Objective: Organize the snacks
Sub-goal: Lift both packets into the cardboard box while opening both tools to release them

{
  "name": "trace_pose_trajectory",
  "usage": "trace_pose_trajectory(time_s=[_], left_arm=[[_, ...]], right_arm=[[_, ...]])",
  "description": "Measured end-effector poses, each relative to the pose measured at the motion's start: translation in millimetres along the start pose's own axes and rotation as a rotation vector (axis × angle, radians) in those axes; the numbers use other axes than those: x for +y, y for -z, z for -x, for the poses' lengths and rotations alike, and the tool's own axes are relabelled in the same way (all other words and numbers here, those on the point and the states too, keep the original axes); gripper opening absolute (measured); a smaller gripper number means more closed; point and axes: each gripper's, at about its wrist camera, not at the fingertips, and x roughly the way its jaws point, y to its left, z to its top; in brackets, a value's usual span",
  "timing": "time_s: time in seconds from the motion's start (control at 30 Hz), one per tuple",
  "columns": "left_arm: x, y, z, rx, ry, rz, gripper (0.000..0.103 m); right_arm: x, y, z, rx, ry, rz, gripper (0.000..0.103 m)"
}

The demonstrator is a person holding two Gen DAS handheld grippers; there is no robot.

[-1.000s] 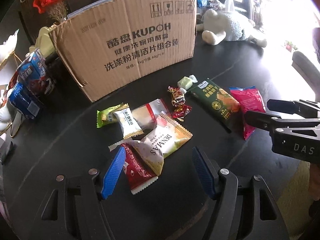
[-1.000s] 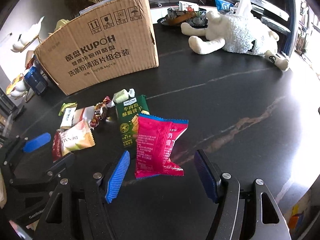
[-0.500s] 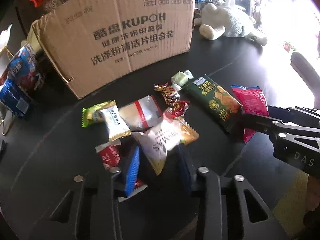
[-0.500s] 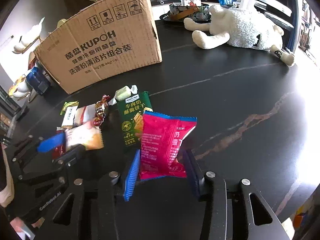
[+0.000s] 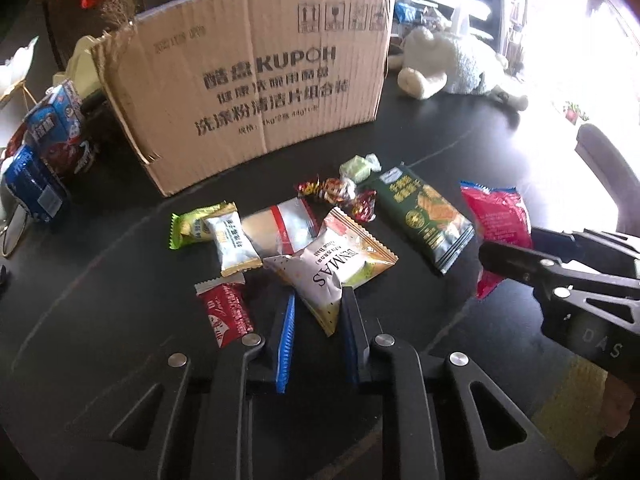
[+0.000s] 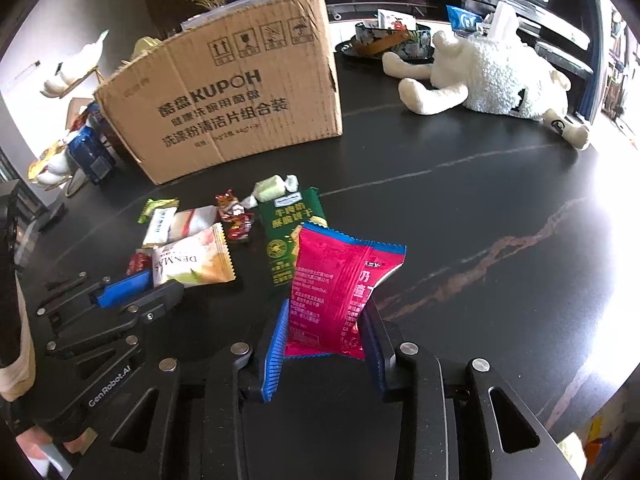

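Note:
Several snack packets lie on a black table (image 6: pixel 460 208) in front of a brown cardboard box (image 5: pixel 256 92). My left gripper (image 5: pixel 319 300) is shut on the near corner of the white and orange DENMAS packet (image 5: pixel 332 268), beside a red packet (image 5: pixel 226 312). The jaws of my right gripper (image 6: pixel 326 316) are closing, and their blue pads press on the pink packet (image 6: pixel 336 280), which stands tilted up between them. The left wrist view shows the right gripper (image 5: pixel 512 246) on that pink packet (image 5: pixel 496 216). A dark green cracker packet (image 6: pixel 288 236) lies just behind it.
Small wrapped candies (image 5: pixel 336 192), a silver packet (image 5: pixel 280 228) and green and white sachets (image 5: pixel 208 228) lie between the grippers and the box. Blue cartons (image 5: pixel 48 132) stand left of the box. A white plush sheep (image 6: pixel 492 76) and a dish (image 6: pixel 384 40) sit at the back right.
Both grippers went from wide open to closed. The left one closed on the DENMAS packet's corner, the right one on the pink packet, whose far end has tipped up.

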Motion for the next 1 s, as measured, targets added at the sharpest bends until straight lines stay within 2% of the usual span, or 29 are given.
trace_pose_trajectory(time_s=[0.47, 1.0], left_arm=[[9, -21, 63, -0.144, 0.017, 0.062, 0.022], [30, -71, 137, -0.32, -0.027, 0.092, 0.022]], right_arm=[[19, -15, 45, -0.097, -0.05, 0.04, 0.035], [48, -77, 103, -0.258, -0.1, 0.097, 0.035]])
